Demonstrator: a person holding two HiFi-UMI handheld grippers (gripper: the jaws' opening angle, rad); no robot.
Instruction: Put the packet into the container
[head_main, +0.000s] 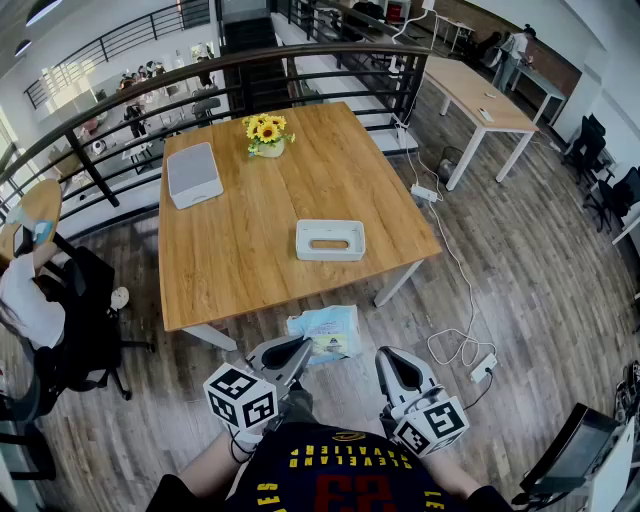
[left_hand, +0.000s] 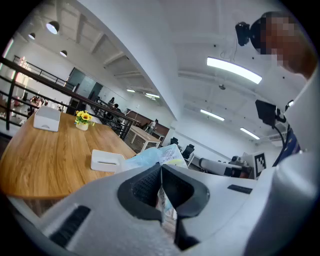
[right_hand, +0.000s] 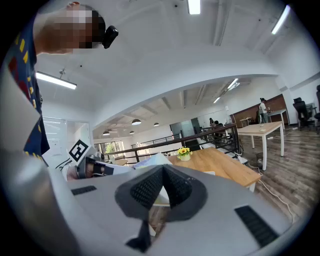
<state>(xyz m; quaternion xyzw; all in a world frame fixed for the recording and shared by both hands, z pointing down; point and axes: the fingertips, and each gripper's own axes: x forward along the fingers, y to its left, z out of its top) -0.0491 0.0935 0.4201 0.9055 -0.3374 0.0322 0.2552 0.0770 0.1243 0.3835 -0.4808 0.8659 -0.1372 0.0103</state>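
Observation:
My left gripper (head_main: 298, 354) is shut on the edge of a light blue packet (head_main: 326, 332), which sticks out ahead of it above the floor, just short of the table's near edge. In the left gripper view the packet (left_hand: 161, 155) rises from between the closed jaws (left_hand: 161, 169). The white rectangular container (head_main: 330, 240) with a slot in its top lies on the wooden table (head_main: 240, 250), near the front right; it also shows in the left gripper view as the container (left_hand: 106, 161). My right gripper (head_main: 390, 364) is shut and empty, held beside the left; its jaws (right_hand: 163, 168) meet with nothing between.
A white box (head_main: 193, 173) lies at the table's back left, and a pot of sunflowers (head_main: 267, 133) stands at the back middle. A black railing (head_main: 150, 95) runs behind. A dark chair (head_main: 80, 320) stands left; cables and a power strip (head_main: 480, 365) lie on the floor right.

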